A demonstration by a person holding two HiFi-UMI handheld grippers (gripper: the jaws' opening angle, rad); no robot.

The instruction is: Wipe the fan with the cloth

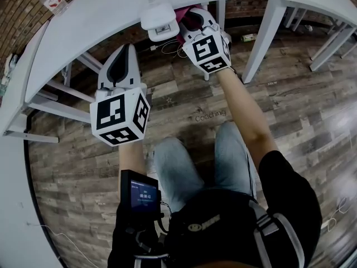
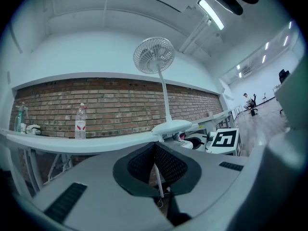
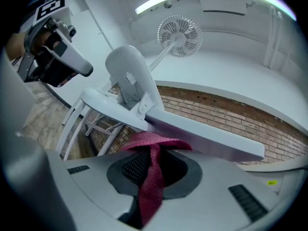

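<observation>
Right gripper view: right hand-held gripper [image 3: 151, 167] clamps the red cloth [image 3: 155, 143] beside the fan [image 3: 179, 32] base; left hand-held gripper [image 2: 155, 170], jaws together and empty, faces the fan.

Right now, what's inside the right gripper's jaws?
The right gripper pinches a red cloth, bunched at the jaw tips beside the table edge. The cloth's lower end is covered by the gripper's body.

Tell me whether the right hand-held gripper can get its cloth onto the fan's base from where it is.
Probably yes. The right hand-held gripper is shut on the red cloth at the table edge, close beside the fan's base, and nothing seems to stand between them.
</observation>
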